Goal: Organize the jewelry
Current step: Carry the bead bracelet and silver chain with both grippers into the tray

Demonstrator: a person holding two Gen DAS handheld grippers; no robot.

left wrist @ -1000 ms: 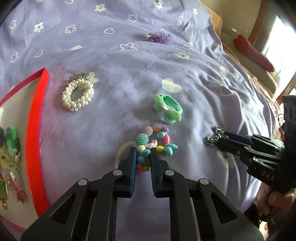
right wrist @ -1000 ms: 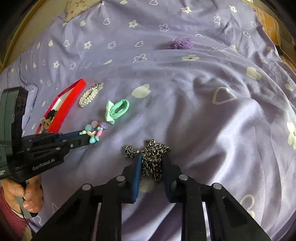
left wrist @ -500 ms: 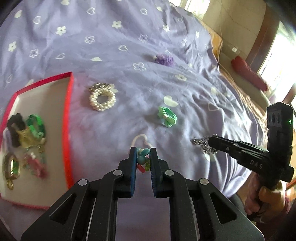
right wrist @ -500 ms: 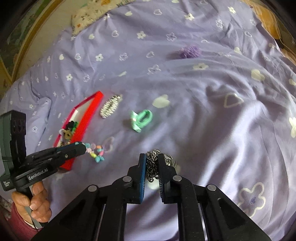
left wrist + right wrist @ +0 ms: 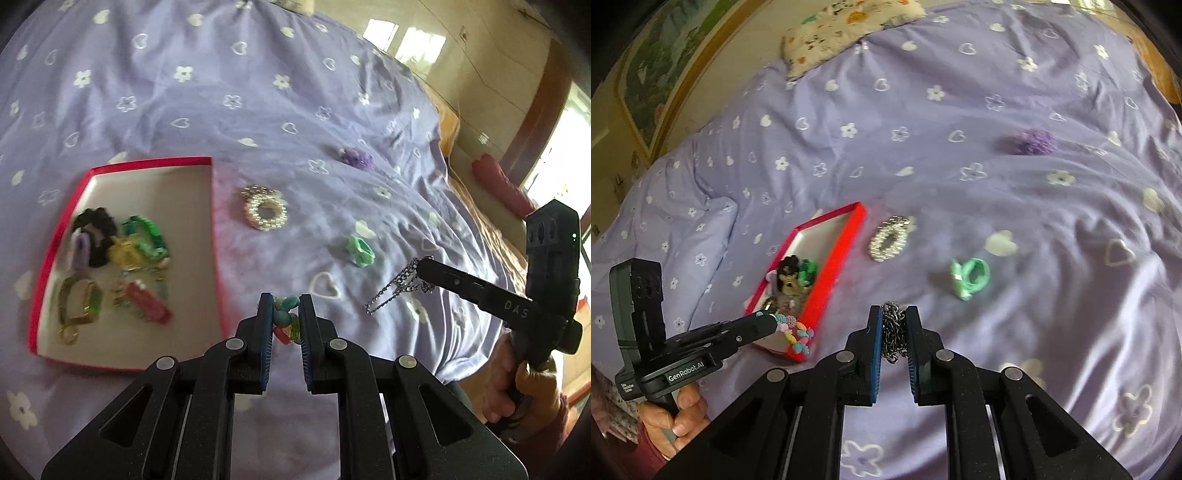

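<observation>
Left claw [image 5: 286, 310] clamps the colourful bead bracelet [image 5: 286, 321] in the air beside the red box [image 5: 218, 258]. Right claw [image 5: 893, 321] grips the silver chain [image 5: 894, 332], dangling above the purple bedspread [image 5: 1034, 295].

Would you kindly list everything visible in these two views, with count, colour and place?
bedspread: one, lilac with white hearts and flowers, under everything
pillow: one, pale patterned, far end
red tray: one, white inside, left, holding several mixed pieces
pearl bracelet: one, white, just right of the tray
green hair tie: one, mint, mid-bed
purple scrunchie: one, far right
beaded bracelet: one, pastel multicolour, held off the bed
metal chain: one, silver, dangling in the air
left tongs: black, shut on the beaded bracelet
right tongs: black, shut on the metal chain
hands: two, gripping the handles
</observation>
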